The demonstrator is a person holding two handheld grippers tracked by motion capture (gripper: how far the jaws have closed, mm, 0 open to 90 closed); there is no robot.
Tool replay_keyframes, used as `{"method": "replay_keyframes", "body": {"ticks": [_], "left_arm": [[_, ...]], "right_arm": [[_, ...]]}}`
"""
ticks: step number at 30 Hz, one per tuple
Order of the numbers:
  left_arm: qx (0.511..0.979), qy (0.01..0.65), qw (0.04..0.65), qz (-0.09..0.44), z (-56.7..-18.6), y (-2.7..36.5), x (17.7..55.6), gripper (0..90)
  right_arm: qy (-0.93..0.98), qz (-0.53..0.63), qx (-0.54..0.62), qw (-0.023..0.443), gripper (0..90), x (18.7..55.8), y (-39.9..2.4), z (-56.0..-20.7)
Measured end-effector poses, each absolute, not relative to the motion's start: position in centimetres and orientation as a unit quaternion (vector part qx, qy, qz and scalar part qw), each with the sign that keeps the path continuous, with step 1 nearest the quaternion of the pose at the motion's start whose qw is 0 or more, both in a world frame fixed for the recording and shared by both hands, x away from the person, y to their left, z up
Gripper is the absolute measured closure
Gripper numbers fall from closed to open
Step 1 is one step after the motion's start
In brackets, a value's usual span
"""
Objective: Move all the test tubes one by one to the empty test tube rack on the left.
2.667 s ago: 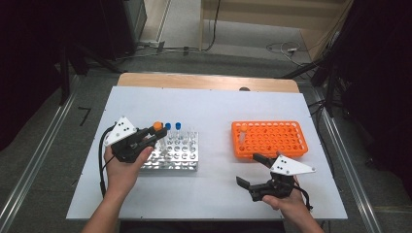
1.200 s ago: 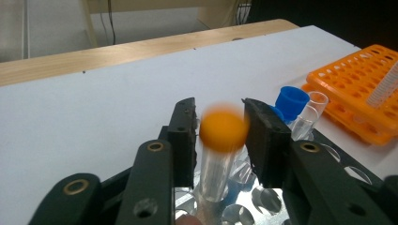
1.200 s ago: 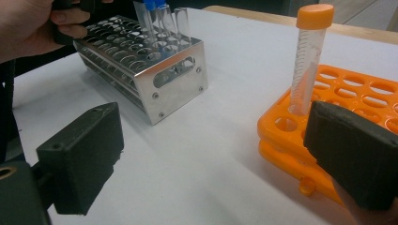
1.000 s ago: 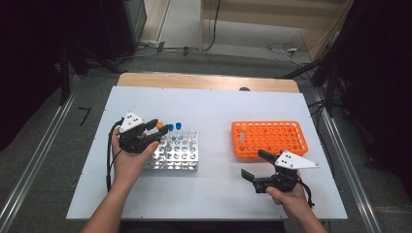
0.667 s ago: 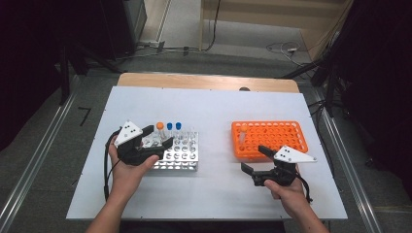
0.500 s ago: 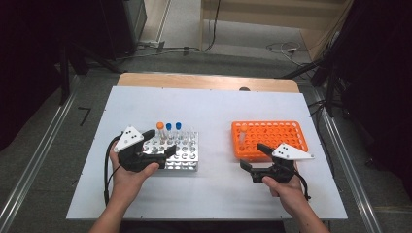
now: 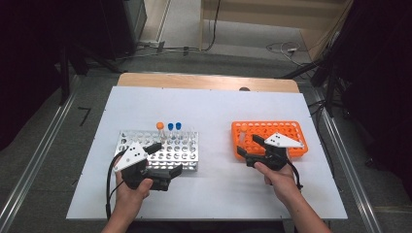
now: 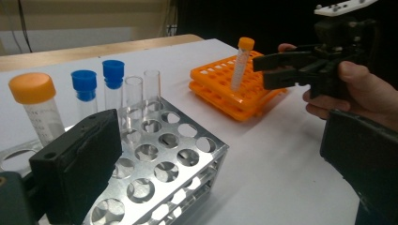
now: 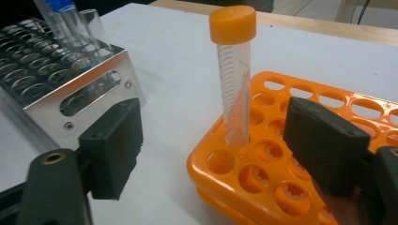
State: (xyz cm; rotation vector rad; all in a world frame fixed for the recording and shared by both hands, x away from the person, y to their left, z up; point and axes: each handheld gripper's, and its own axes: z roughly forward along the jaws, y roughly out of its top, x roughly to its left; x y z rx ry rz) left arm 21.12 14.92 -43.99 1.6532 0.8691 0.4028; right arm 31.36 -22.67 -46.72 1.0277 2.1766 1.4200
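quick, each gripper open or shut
left gripper: open, holding nothing, jaws just opened.
right gripper: open, jaws closing toward the tube, not touching it.

Each bare-armed hand carried a black plastic two-jaw gripper, left (image 7: pixel 163 160) and right (image 7: pixel 248 147), with blocky rectangular jaws, a pale grey three-cornered plate on top, and a black cable trailing back.

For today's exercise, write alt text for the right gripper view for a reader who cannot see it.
A clear tube with an orange cap stands upright in a corner hole of an orange rack, between the right gripper's open black jaws. A metal rack sits to the left.
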Motion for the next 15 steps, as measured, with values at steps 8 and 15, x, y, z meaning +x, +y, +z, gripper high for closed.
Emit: {"method": "replay_keyframes", "body": {"ticks": [8,15], "left_arm": [[0.713,0.365,0.574,0.168,-44.6,14.5,20.7,0.0],[0.714,0.367,0.573,0.165,-44.7,14.3,20.8,0.0]], "right_arm": [[0.760,0.485,0.394,0.180,44.9,33.2,-21.8,-48.0],[0.762,0.483,0.391,0.180,59.7,33.8,-21.5,-48.6]]}}
